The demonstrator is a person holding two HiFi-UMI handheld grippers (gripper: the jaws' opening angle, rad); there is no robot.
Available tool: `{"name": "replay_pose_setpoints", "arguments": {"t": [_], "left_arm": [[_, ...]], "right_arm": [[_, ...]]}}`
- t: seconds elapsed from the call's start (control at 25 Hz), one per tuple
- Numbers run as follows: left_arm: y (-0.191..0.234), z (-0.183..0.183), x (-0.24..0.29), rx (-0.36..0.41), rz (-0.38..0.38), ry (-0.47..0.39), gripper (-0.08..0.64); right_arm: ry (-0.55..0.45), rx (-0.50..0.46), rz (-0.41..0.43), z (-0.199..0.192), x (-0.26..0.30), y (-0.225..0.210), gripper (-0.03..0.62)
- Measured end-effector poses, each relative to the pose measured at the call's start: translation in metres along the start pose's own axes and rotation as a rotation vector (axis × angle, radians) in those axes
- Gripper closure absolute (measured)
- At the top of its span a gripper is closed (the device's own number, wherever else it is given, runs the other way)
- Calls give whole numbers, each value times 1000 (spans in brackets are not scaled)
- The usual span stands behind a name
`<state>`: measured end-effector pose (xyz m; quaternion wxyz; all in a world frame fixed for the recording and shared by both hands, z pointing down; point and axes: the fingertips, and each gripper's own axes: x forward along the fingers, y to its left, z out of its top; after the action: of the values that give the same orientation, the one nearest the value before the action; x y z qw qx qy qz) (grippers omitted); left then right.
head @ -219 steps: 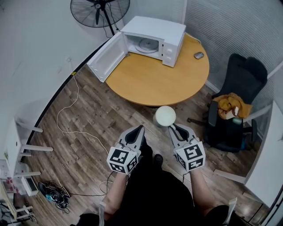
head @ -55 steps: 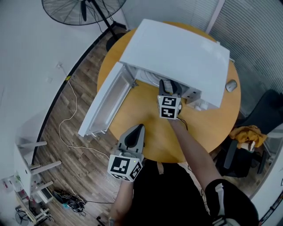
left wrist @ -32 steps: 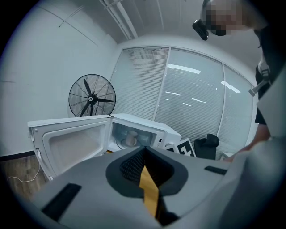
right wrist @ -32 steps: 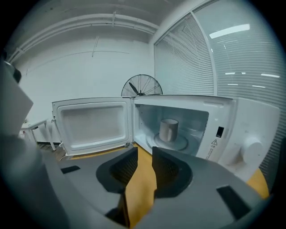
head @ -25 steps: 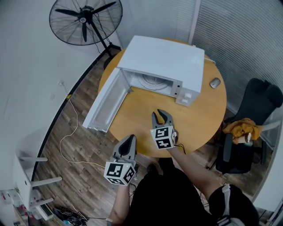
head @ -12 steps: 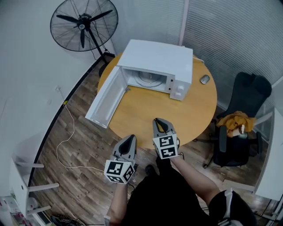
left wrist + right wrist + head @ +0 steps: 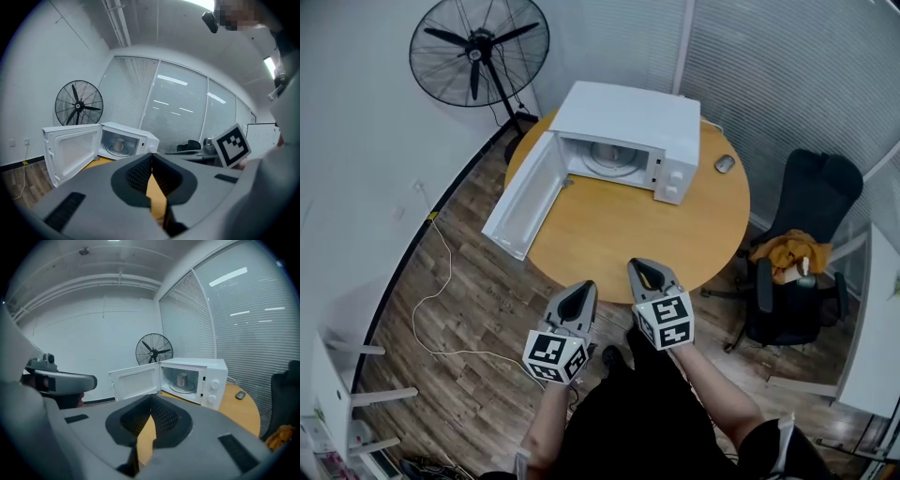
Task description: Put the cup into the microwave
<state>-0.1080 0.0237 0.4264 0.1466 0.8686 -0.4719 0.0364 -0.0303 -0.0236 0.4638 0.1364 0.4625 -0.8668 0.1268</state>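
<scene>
Cup (image 7: 182,379) now inside microwave (image 7: 630,120), fan (image 7: 478,52) behind

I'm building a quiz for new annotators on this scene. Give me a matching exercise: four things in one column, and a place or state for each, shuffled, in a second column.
Things:
1. cup
2. microwave door
3. mouse
4. fan

Places or states:
A. swung wide open
B. standing on the floor
C. inside the microwave
D. on the table, beside the microwave

Pairs: 1-C, 2-A, 3-D, 4-B
</scene>
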Motion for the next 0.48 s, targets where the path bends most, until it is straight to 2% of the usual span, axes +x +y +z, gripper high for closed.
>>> {"name": "replay_pose_setpoints", "arguments": {"t": [0.48], "left_arm": [[2, -3, -12, 11, -1, 3, 565]], "right_arm": [[-84, 6, 90, 11, -41, 21, 583]]}}
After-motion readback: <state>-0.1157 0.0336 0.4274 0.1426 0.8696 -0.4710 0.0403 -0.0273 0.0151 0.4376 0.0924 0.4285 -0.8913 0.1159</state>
